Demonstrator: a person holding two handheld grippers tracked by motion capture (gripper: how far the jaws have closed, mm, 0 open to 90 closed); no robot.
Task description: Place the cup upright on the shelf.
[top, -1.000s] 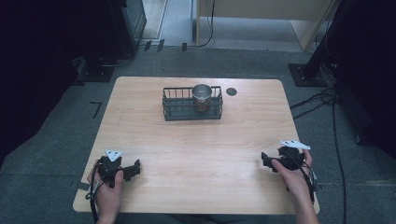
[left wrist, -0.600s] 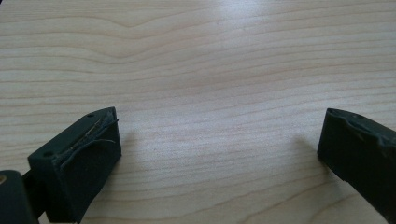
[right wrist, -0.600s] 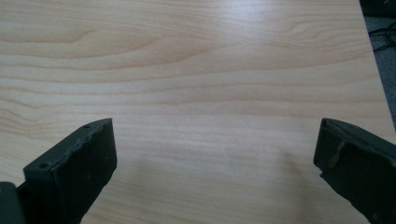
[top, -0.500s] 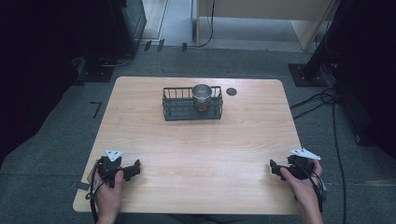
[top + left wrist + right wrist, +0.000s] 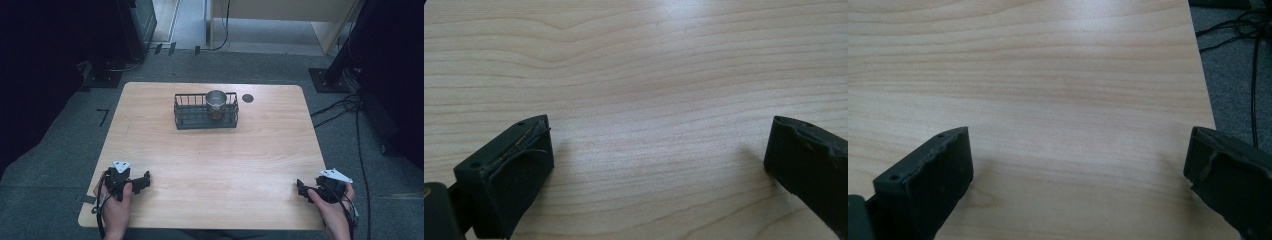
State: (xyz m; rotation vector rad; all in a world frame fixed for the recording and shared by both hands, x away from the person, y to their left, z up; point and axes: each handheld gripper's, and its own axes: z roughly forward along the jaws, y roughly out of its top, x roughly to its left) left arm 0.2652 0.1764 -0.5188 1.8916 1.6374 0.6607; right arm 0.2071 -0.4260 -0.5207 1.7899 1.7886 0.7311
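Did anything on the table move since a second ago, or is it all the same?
The right gripper moved: it slid back toward the person and a little outward, to the table's near right corner. Its jaws are open with nothing between them. The left gripper stayed near the left corner, also open. The metal cup stayed upright in the wire basket. Nothing was picked up or let go.

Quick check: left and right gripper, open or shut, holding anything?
Left gripper: open, holding nothing, low over the bare table.
Right gripper: open, holding nothing, near the table's right edge.
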